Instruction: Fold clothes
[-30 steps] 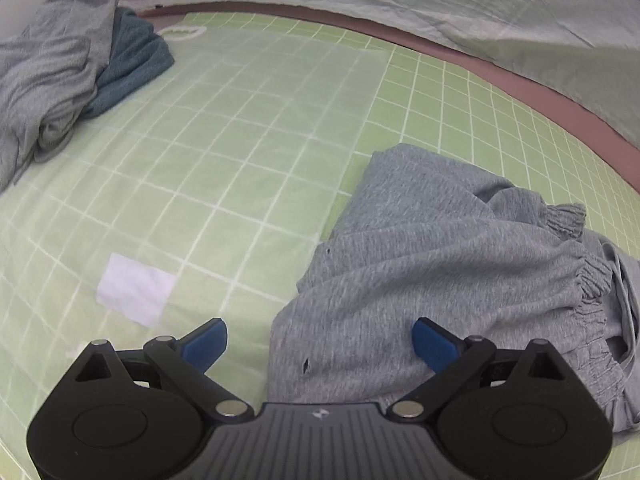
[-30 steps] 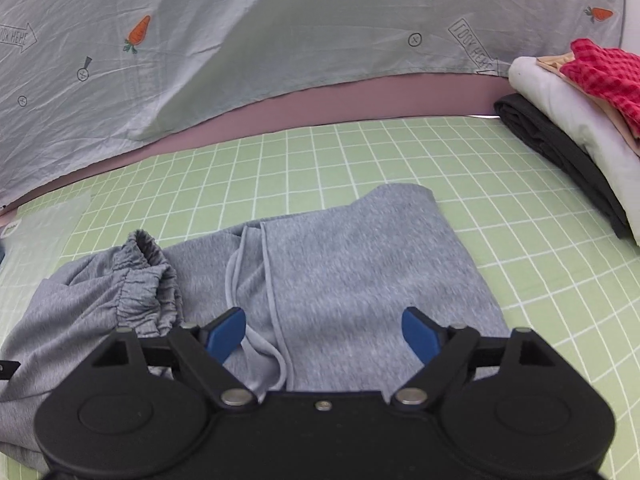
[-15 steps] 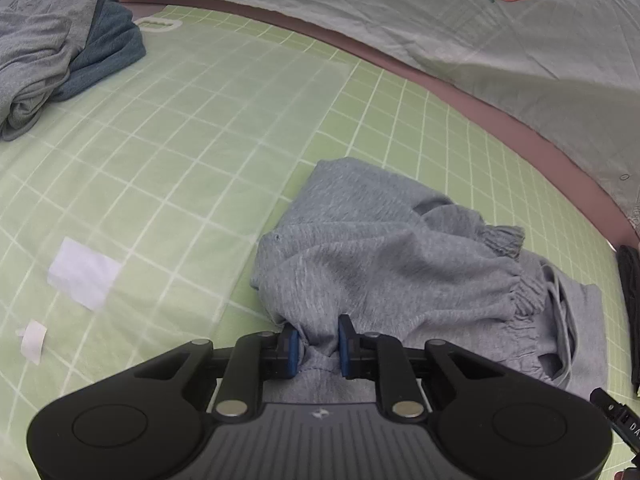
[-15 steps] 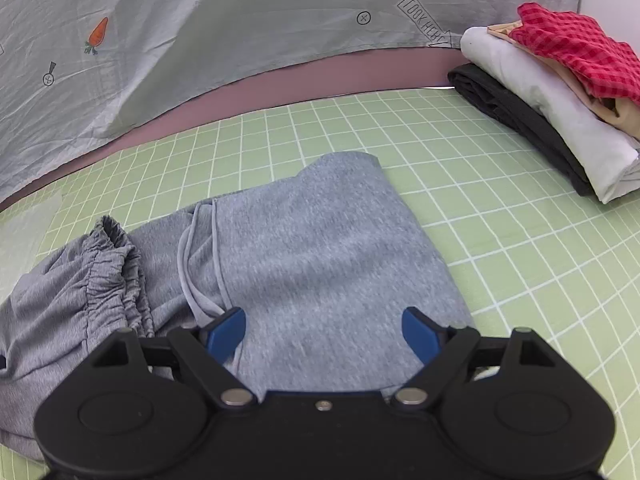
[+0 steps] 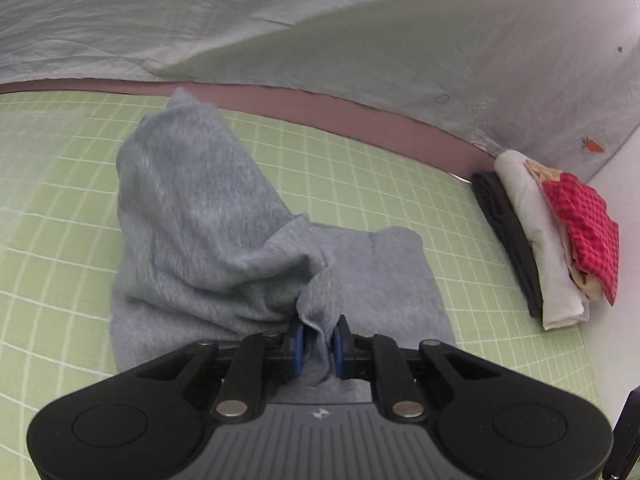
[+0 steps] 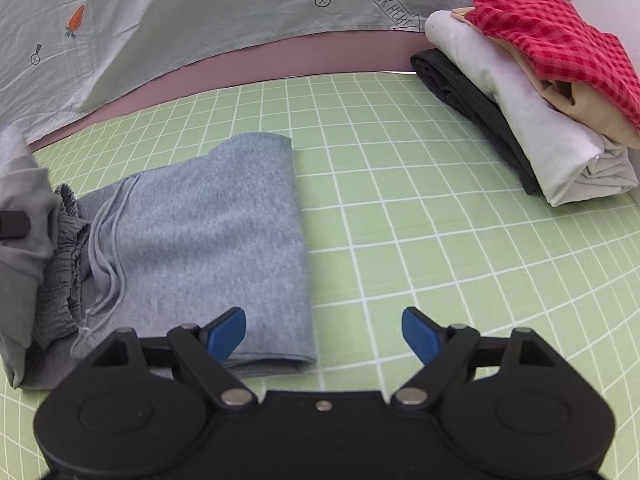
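Observation:
A grey drawstring garment (image 5: 192,208) lies on the green grid mat (image 5: 360,168). My left gripper (image 5: 318,340) has a bunched fold of its edge between the blue pads. The jaws are still closing on it, and the lifted cloth drapes over the flat part. In the right wrist view the flat folded half of the garment (image 6: 208,232) shows its drawstring (image 6: 106,264) and gathered waistband (image 6: 64,264). My right gripper (image 6: 324,328) stands open just above the garment's near right corner, holding nothing.
A stack of folded clothes (image 5: 560,236), black, white, tan and red check, sits at the mat's right edge (image 6: 540,92). A pale carrot-print sheet (image 6: 200,12) rises behind the mat (image 6: 400,184), beyond a mauve strip.
My left gripper went from wide open to pinching the garment's edge, then lifted it and swung it right over the rest. The right gripper drifted toward the garment's right edge, still open.

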Available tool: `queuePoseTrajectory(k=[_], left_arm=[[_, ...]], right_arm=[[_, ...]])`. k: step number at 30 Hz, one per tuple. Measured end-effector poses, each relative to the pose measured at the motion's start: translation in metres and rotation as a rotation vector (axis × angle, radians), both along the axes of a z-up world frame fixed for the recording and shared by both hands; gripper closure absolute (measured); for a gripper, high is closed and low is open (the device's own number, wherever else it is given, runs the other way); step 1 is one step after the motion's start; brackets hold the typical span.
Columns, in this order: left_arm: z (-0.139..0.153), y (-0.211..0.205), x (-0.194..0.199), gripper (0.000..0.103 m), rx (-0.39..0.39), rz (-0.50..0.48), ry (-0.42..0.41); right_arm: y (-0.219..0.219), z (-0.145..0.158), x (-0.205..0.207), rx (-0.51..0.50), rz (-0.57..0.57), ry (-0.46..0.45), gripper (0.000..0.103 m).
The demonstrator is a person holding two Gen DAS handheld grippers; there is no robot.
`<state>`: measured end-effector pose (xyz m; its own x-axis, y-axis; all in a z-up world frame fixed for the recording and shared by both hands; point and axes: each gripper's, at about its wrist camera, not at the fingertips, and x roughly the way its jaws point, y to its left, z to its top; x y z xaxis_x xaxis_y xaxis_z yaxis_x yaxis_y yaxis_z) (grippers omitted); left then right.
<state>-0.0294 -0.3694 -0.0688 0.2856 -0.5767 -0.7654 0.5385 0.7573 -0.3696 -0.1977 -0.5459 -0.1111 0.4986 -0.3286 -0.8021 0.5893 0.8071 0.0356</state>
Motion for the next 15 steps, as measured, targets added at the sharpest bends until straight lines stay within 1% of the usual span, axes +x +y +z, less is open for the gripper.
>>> queuePoseTrajectory(k=[1,2,4,5,6,7,8,9,12,13,14,15], left_arm=[[-0.011,-0.014,-0.004,0.088,0.007,-0.009,0.036],[-0.02,-0.026,-0.007,0.087,0.034,-0.014,0.063],[-0.033,-0.04,-0.009,0.086,0.106,-0.029,0.084],[-0.039,-0.047,-0.011,0.082,0.142,-0.036,0.095],[-0.039,-0.047,-0.011,0.079,0.154,-0.034,0.095],[-0.032,-0.04,-0.01,0.076,0.137,-0.022,0.084],[-0.023,-0.031,-0.008,0.067,0.115,-0.002,0.075],[-0.014,-0.02,-0.004,0.059,0.094,0.032,0.066],[0.009,0.018,0.012,0.054,0.053,0.148,0.028],[0.015,0.03,0.018,0.053,0.053,0.186,0.015],[0.017,0.042,0.025,0.051,0.068,0.224,0.002],[0.017,0.054,0.031,0.051,0.088,0.255,-0.006]], right_arm=[[-0.008,-0.001,-0.003,0.008,-0.003,-0.002,0.017],[-0.017,-0.002,-0.007,0.016,-0.007,-0.005,0.017],[-0.033,-0.003,-0.011,0.037,-0.022,-0.007,0.017],[-0.04,-0.004,-0.011,0.052,-0.032,-0.008,0.017],[-0.046,-0.003,-0.012,0.071,-0.044,-0.018,0.017],[-0.051,-0.002,-0.011,0.093,-0.053,-0.034,0.018],[-0.055,0.0,-0.009,0.132,-0.058,-0.06,0.019],[-0.057,0.002,-0.006,0.187,-0.056,-0.097,0.023],[-0.058,0.0,0.014,0.37,-0.03,-0.203,0.028],[-0.056,-0.004,0.023,0.448,-0.014,-0.232,0.03],[-0.055,-0.012,0.034,0.543,0.003,-0.264,0.039],[-0.053,-0.019,0.044,0.636,0.017,-0.294,0.052]])
